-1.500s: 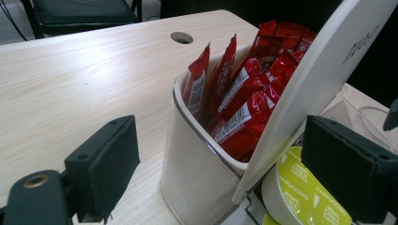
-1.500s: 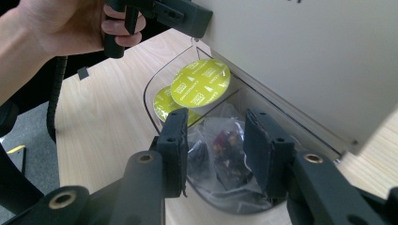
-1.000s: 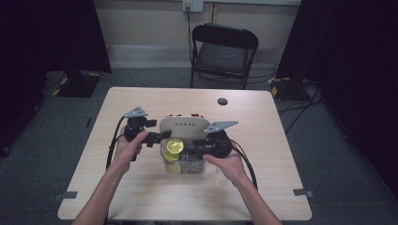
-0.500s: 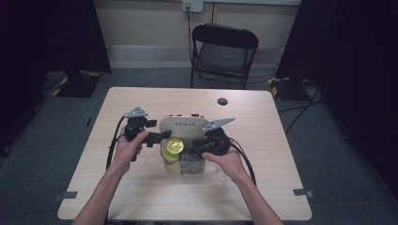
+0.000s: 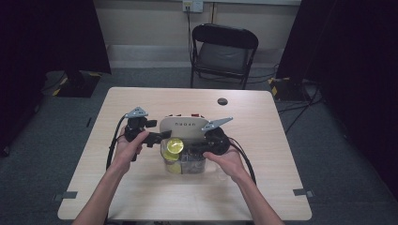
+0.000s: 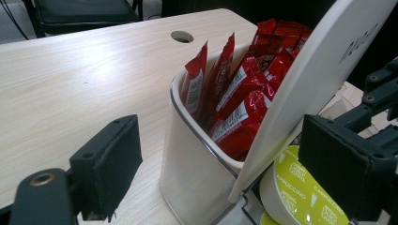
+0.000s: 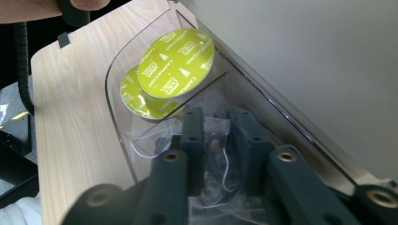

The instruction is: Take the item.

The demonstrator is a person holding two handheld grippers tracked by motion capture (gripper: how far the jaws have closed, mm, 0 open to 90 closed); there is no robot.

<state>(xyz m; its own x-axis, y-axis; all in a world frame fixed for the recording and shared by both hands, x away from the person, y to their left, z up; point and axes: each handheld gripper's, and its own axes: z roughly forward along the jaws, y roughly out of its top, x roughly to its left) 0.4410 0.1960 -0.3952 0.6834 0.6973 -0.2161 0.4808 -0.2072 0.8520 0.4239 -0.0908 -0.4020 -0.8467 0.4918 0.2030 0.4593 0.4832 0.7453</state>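
Picking from the clear tray [image 7: 114,89] on the bench [image 5: 141,187] was the step in hand. The right tool [image 7: 218,117] reached down into the tray beside the green-lidded capsules [image 7: 176,56]. Its jaws had just been closing and stood nearly together around a clear packet [image 7: 151,140], though whether the pads gripped it could not be told. The left tool [image 6: 225,159] waited with jaws wide apart at the white box [image 6: 197,178] of red sachets [image 6: 244,93]. Next, probably, came a firm pinch and a straight lift clear of the tray wall
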